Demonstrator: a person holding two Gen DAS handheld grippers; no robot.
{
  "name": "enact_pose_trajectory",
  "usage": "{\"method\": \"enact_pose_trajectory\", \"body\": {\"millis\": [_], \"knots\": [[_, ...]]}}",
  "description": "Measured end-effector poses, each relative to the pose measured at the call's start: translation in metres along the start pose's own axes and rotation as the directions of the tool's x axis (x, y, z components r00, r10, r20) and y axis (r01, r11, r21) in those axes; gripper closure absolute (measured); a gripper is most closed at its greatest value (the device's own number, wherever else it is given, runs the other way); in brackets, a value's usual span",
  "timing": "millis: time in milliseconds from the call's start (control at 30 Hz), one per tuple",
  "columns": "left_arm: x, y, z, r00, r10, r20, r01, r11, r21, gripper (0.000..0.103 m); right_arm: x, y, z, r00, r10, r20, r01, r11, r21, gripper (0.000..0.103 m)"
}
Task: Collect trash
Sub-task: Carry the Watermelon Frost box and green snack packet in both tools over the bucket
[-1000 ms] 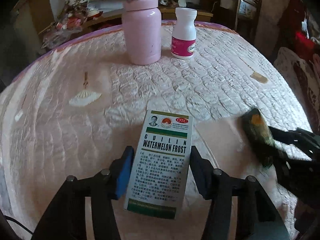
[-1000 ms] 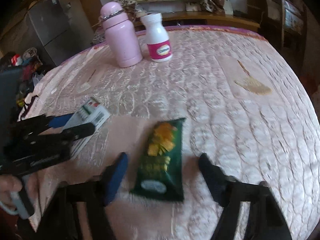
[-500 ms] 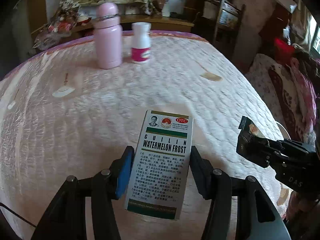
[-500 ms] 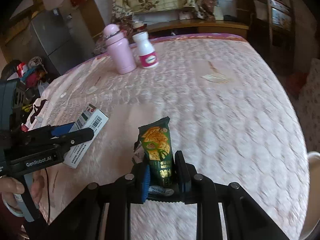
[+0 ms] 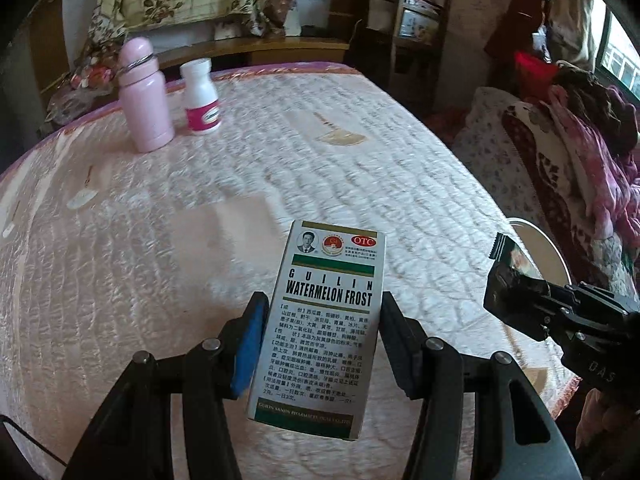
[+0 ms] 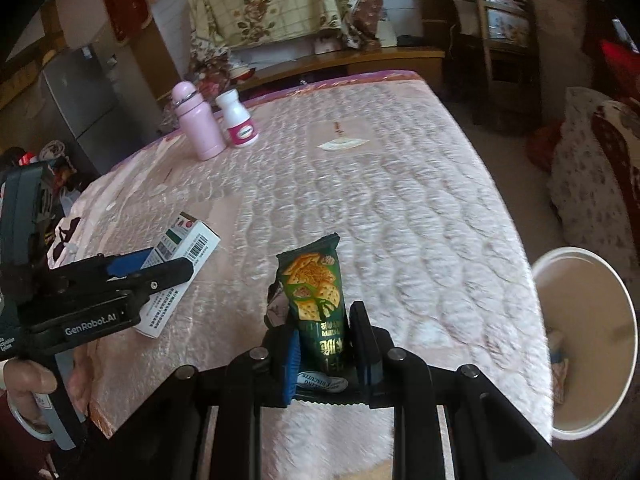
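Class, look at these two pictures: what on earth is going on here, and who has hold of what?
A person is clearing rubbish off a quilted bed with two handheld grippers. The left gripper is clamped on a white medicine box; the right gripper is shut on a green biscuit wrapper. Both items are lifted clear of the bed. A white bin stands beside the bed on the right. A pink flask and white bottle stand at the far end.

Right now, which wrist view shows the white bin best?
The right wrist view: the white bin sits beside the mattress, its open mouth and some contents visible. The left wrist view shows only a sliver of its rim behind the right gripper.
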State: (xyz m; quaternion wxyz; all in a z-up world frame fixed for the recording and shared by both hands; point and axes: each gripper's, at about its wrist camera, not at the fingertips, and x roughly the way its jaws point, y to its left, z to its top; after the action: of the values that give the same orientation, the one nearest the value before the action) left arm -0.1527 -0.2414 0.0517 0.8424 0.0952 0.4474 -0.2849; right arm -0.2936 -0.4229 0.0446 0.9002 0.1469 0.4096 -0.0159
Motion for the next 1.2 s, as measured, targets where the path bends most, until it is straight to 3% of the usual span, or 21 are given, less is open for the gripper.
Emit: {"method": "enact_pose_trajectory", "body": {"millis": [333,967,1200], "knots": [[0.012,-0.042,0.011,0.996,-0.077,-0.034,0.077,0.997,0.025,0.046,-0.02,-0.038,-0.008,0.999,-0.054,0.008,0.053,0.998,0.045,0.078],[0.021,-0.113,0.016,0.997,-0.058,-0.045,0.063,0.989,0.134,0.046,-0.054,-0.117,-0.024,0.993,-0.097,0.06,0.083,0.976,0.2,0.078],[0.024,-0.13,0.021,0.995,-0.095,-0.033,0.099,0.986,0.136,0.046,-0.061,-0.129,-0.026,0.988,-0.15,0.047,0.138,0.97,0.202,0.078]]}}
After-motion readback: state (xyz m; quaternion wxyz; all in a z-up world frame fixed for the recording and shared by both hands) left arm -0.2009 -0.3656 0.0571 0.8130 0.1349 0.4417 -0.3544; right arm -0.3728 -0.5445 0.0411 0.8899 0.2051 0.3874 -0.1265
